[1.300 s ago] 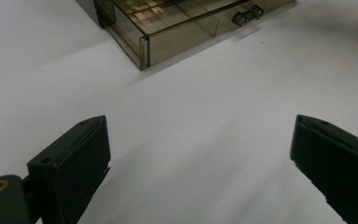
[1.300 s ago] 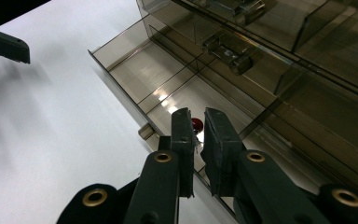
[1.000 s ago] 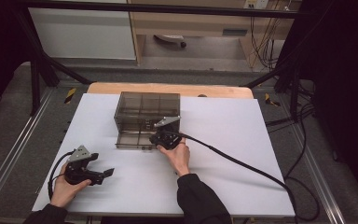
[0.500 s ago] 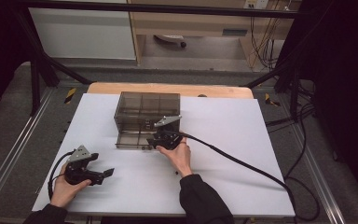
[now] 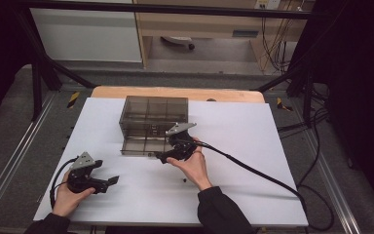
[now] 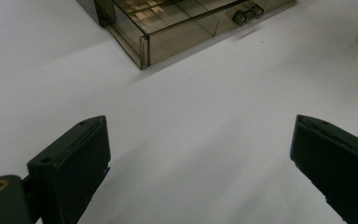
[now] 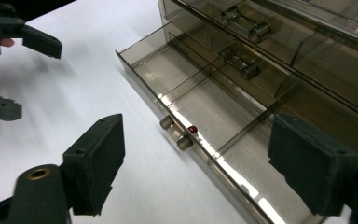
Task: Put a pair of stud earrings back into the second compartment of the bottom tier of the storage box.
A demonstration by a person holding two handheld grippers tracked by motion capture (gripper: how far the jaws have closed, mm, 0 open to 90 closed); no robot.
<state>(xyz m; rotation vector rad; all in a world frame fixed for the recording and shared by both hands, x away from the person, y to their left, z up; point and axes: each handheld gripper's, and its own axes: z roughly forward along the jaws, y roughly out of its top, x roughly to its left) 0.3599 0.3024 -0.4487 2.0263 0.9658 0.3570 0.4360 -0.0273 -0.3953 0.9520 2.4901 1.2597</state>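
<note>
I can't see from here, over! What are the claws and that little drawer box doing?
Right claw just opened, nothing between its jaws, at the pulled-out bottom drawer. Left claw open, resting apart. Small dark speck on table, not blocking.

Small dark speck (image 5: pixel 183 181), too small to tell

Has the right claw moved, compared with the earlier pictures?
Yes. The right claw has drawn back from the smoky transparent plastic drawer box toward the person; its jaws have just opened, with nothing between them.
</note>
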